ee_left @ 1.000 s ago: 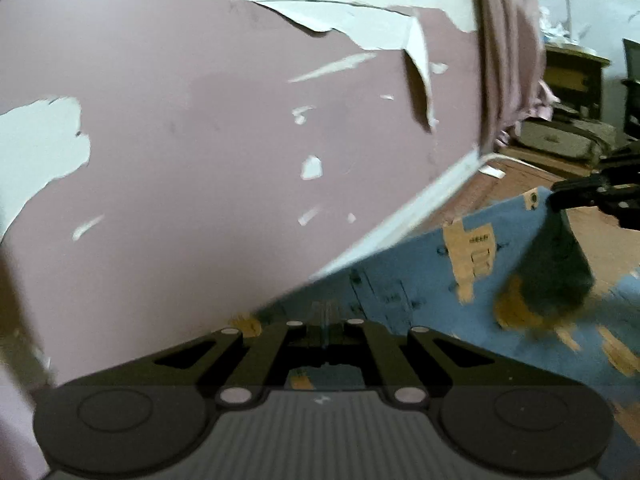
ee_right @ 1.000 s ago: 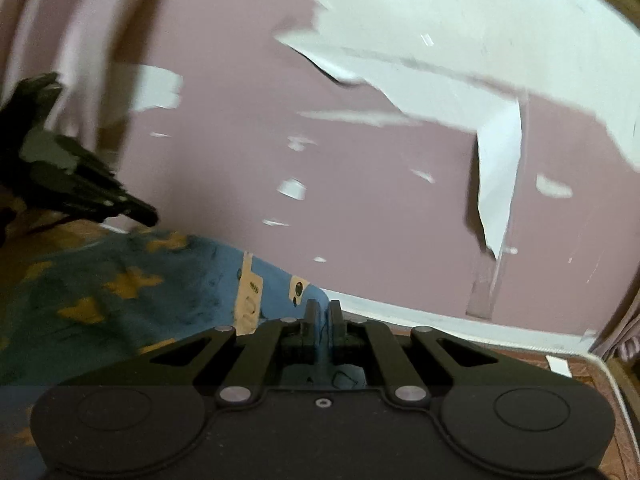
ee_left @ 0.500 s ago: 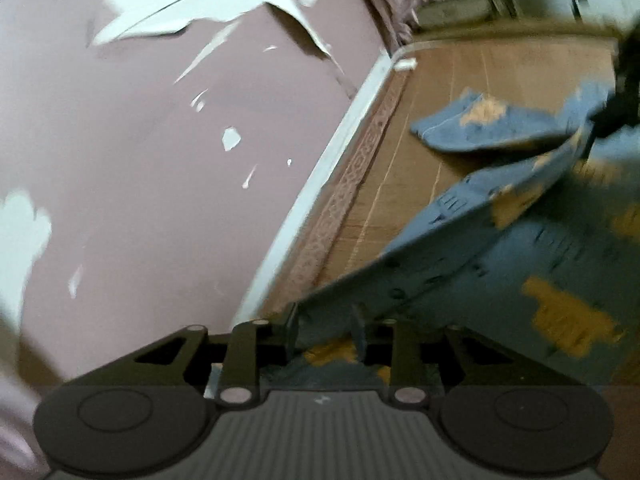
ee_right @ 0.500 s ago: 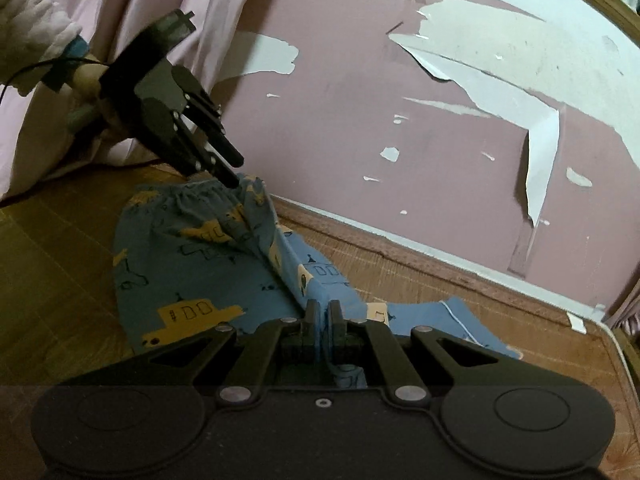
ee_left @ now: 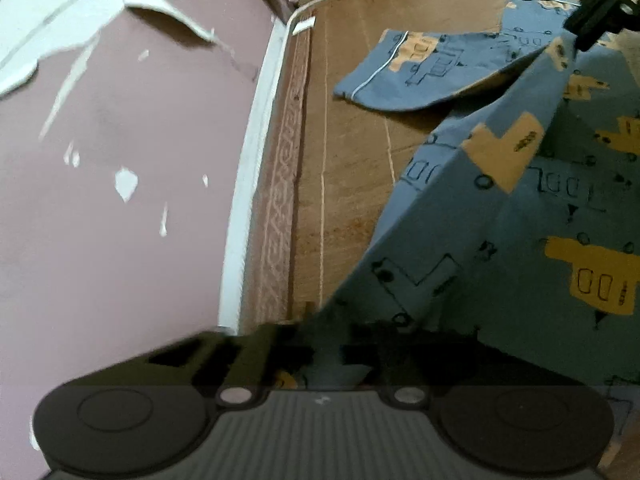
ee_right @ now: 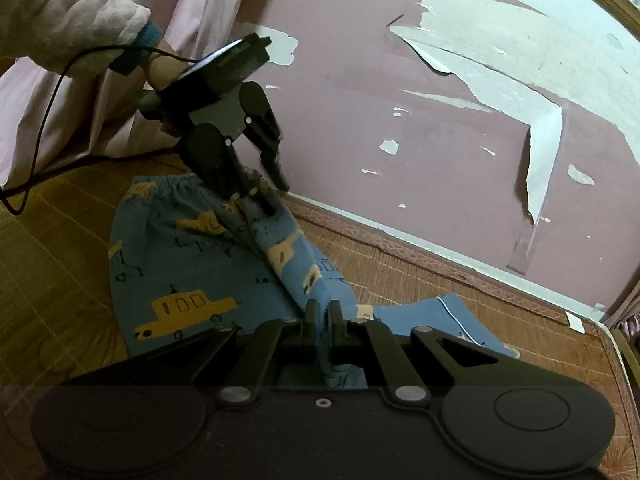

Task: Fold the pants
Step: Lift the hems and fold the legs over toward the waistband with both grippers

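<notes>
We see blue cotton pants with a yellow car print [ee_right: 188, 264] lying on a woven straw mat [ee_right: 52, 248] beside a pink wall with peeling paint [ee_right: 420, 128]. The waistband end lies toward the left of the right wrist view, and one leg with white piping [ee_left: 404, 68] trails off toward the wall corner.

The left gripper [ee_right: 256, 196] comes down at the waistband end, held by a hand [ee_right: 160, 72] in a fluffy white knit sleeve [ee_right: 68, 16], with a black cable [ee_right: 44, 120] looping off it. Its jaws are closing, with a bunch of blue fabric pinched up between them; in its own view the fabric runs in under the jaws, though blur hides the tips.

The right gripper [ee_right: 324, 320] has its jaws closed on a raised ridge of the pants, near the middle of the garment. Fabric rises from the mat as a taut fold between the two grippers. The rest of the pants lies flat on the mat, and a pink curtain [ee_right: 104, 120] hangs behind the left hand.
</notes>
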Available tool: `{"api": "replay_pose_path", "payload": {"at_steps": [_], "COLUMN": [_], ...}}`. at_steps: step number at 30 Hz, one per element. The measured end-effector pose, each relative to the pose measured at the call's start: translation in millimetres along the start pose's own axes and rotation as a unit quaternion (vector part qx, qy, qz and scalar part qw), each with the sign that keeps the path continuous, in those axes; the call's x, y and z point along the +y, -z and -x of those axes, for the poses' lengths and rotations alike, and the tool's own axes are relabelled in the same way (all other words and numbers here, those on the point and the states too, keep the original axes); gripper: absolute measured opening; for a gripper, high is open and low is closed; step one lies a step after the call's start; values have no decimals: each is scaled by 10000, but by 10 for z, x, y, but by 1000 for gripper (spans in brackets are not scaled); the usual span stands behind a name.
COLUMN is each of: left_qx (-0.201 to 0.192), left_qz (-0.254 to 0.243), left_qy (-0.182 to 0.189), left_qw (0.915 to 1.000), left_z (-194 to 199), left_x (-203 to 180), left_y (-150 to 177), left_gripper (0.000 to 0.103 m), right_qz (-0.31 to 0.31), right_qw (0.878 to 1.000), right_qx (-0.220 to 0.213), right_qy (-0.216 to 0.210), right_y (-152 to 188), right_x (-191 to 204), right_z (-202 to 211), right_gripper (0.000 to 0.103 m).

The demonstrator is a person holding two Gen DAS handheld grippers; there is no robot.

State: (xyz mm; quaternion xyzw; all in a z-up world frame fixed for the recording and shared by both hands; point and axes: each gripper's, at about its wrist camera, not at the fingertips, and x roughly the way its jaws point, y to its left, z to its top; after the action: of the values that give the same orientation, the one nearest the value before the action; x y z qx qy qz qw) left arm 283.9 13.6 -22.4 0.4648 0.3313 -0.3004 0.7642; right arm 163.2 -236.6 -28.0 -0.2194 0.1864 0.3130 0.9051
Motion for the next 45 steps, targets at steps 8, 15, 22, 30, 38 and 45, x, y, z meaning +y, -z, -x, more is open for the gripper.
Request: {"api": "replay_pose_path", "payload": {"at_steps": [8,15,22,30,38,45], "left_qx": [-74,-465,-233,-417,-458,-251], "left_qz": [459,838,962,635,-348,-361], "left_qy": [-44,-576,-646,-1031,-1189,-1082], "left_qw": [9989,9937,9930,9918,9912,9932], "left_z": [337,868,991,876,619,389], "left_x": [-1,-305,-741,-789,-713,-641], "left_y": [171,353,594,588,525,449], "left_gripper": [0,0,0,8,37,3], "right_qz": [-24,-32,-83,-2053,-2784,-2851], "right_qw": [9997,9989,9984,9698,9445,9336], "right_qx": [-77,-159,420,1171,1325,1544], "right_qy": [237,434,369,600,1138,1528], "right_y": [-52,-48,31,-52,-26,-12], "right_x": [52,229,437,345,539,595], "right_z": [101,371,182,-448,-637,-693], "right_gripper": [2,1,23,42,51,29]}}
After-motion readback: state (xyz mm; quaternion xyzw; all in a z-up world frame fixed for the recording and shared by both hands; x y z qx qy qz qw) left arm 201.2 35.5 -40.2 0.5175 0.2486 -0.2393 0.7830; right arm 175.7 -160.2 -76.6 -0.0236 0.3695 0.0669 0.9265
